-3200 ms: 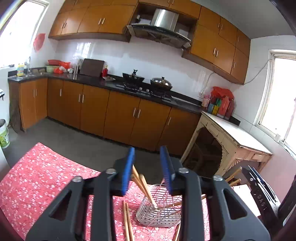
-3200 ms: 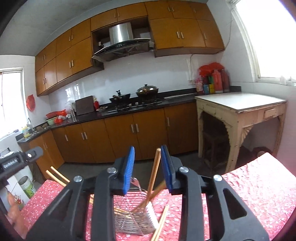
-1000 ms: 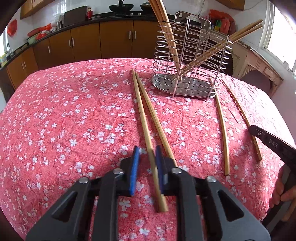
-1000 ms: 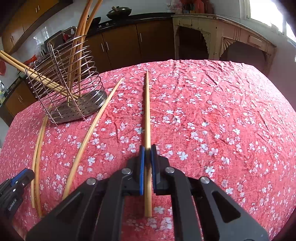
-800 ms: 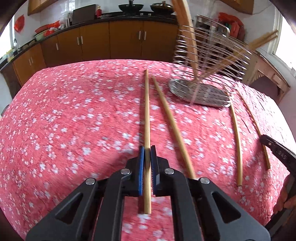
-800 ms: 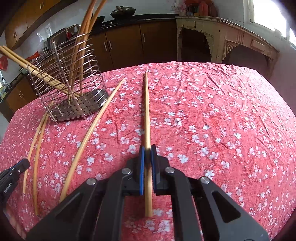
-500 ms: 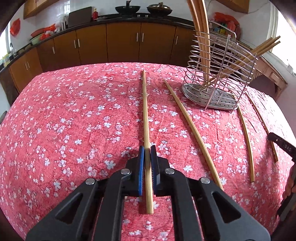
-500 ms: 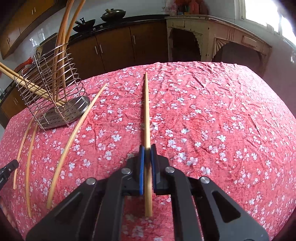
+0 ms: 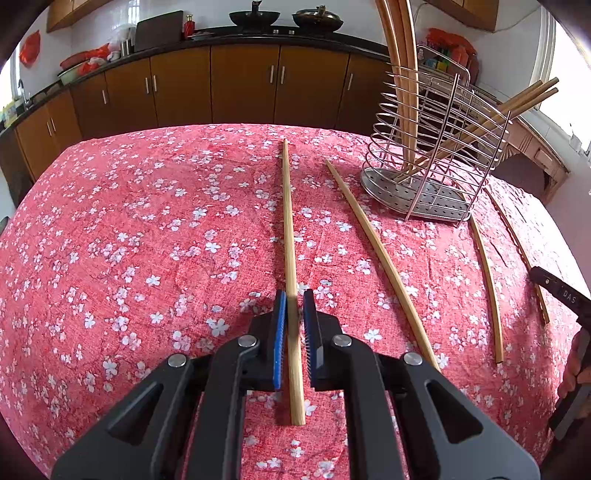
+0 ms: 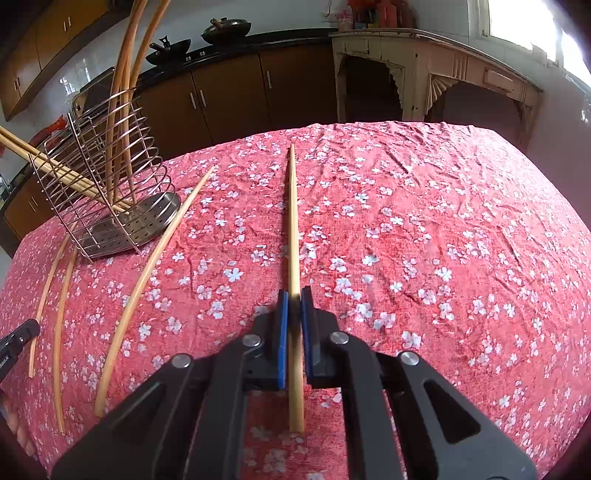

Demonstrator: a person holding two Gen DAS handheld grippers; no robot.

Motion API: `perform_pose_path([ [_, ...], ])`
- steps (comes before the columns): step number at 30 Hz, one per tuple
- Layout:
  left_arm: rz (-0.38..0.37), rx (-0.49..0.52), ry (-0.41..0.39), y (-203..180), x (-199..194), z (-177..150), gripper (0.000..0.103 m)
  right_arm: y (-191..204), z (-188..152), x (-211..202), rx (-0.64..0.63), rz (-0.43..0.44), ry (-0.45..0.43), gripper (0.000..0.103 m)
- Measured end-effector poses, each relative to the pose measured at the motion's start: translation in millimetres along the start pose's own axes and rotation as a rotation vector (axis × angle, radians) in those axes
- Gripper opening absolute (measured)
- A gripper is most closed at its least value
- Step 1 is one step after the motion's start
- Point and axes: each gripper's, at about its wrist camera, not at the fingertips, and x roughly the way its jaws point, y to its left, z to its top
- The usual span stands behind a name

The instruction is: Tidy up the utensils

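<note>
Left chopstick (image 9: 289,236) pinched between the blue pads (image 9: 279,339) of the left gripper (image 9: 294,301); grip sits near its butt end, tip running out to 12 o'clock over the red cloth (image 9: 129,240); short stub sticks out behind the pads toward 6. Right chopstick (image 10: 293,229) held the same way in the right gripper (image 10: 294,299); pads (image 10: 282,339) clamped on it near the butt, tip toward 12, stub behind toward 6. Whether either tip touches the cloth, can't tell.

Loose chopstick (image 9: 380,254) flat on the cloth at 2 o'clock of the left gripper, slanting up toward the rack (image 9: 432,173); two thin curved sticks (image 9: 487,284) further out at 3, below the rack. From the right camera that loose chopstick (image 10: 151,280) lies at 10, upper tip just beside the rack (image 10: 107,192) base; thin sticks (image 10: 59,317) at 9.

Rack is a steel wire basket on a perforated base, upright on the cloth; several chopsticks already in it, some near vertical, some leaning out over the rim.

Brown cabinets (image 9: 229,85) at 12 behind the table; woks (image 9: 255,16) on the counter above; pale side table (image 10: 432,59) at 1 o'clock in the right view.
</note>
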Motion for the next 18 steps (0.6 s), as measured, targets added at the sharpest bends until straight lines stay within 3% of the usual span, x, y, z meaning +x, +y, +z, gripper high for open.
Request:
perform_pose_path([
  [18,-0.012,-0.012,0.001,6.1,-3.6,0.9,0.01,-4.4,-5.0,-4.1,-0.011,0.044,0.004,0.01],
])
